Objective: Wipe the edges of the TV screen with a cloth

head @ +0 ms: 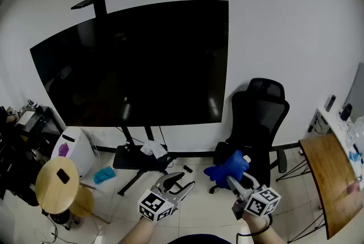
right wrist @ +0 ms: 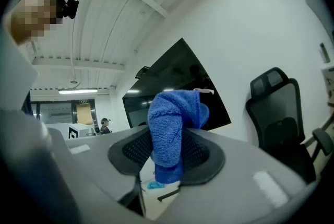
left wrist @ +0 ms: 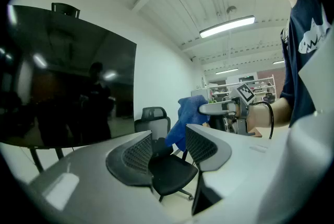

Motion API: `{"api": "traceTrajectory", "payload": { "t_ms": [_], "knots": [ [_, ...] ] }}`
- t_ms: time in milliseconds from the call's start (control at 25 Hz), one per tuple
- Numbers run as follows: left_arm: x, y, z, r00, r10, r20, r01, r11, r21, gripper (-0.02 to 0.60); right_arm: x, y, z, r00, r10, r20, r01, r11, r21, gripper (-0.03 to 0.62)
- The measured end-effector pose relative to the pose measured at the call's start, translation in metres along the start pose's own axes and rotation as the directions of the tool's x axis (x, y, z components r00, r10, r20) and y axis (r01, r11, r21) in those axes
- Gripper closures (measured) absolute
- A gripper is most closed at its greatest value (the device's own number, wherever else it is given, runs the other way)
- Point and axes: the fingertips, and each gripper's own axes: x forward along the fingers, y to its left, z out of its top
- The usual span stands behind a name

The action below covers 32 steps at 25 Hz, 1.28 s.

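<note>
A large dark TV screen [head: 136,63] stands on a floor stand against the white wall; it also fills the left of the left gripper view as the TV [left wrist: 57,77] and shows behind the cloth as the TV [right wrist: 172,82]. My right gripper [head: 234,180] is low at the right, shut on a bunched blue cloth [head: 228,168], seen close as the cloth [right wrist: 168,131] pinched between the jaws [right wrist: 166,152]. My left gripper [head: 181,185] is low at the centre, well short of the screen, its jaws apart with nothing between them [left wrist: 168,147].
A black office chair [head: 259,118] stands right of the TV. A wooden desk [head: 330,174] lies at the far right. A round wooden stool [head: 57,180], a white appliance [head: 77,149] and a blue rag on the floor [head: 104,174] are at the left.
</note>
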Motion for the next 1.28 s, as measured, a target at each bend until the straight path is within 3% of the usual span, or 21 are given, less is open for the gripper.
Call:
{"api": "traceTrajectory", "payload": {
  "t_ms": [160,320,640,840,1000,1080,1200,1280],
  "knots": [
    [-0.015,0.017,0.005,1.000,0.005,-0.002,-0.005,1.000,0.022,0.394,0.011,0.012,0.014,1.000,-0.012,0.026,0.013,0.999,-0.038,0.445],
    [-0.005,0.034,0.028,1.000,-0.008,0.023,0.006,0.998,0.065,0.394,0.031,0.008,0.055,0.998,-0.009,0.058,0.016,0.994,-0.111,0.445],
    [0.048,0.081,0.121,0.997,-0.013,0.081,-0.004,0.978,0.211,0.394,0.078,-0.011,0.201,0.984,0.035,0.177,0.022,0.950,-0.311,0.445],
    [0.084,0.112,0.214,0.986,-0.004,0.166,-0.051,0.945,0.324,0.394,0.114,-0.018,0.303,0.966,0.096,0.239,0.019,0.898,-0.439,0.445],
    [0.115,0.133,0.282,0.971,0.005,0.240,-0.097,0.922,0.374,0.394,0.152,-0.035,0.371,0.954,0.134,0.269,0.010,0.881,-0.472,0.445],
    [0.133,0.144,0.304,0.968,0.015,0.252,-0.118,0.909,0.400,0.394,0.171,-0.045,0.402,0.951,0.146,0.273,0.016,0.857,-0.515,0.445],
    [0.162,0.152,0.327,0.968,0.034,0.249,-0.153,0.866,0.476,0.394,0.195,-0.062,0.446,0.948,0.158,0.277,0.039,0.805,-0.592,0.445],
    [0.179,0.156,0.342,0.967,0.047,0.250,-0.175,0.834,0.522,0.394,0.210,-0.073,0.477,0.945,0.166,0.283,0.033,0.810,-0.586,0.445]
  ]
}}
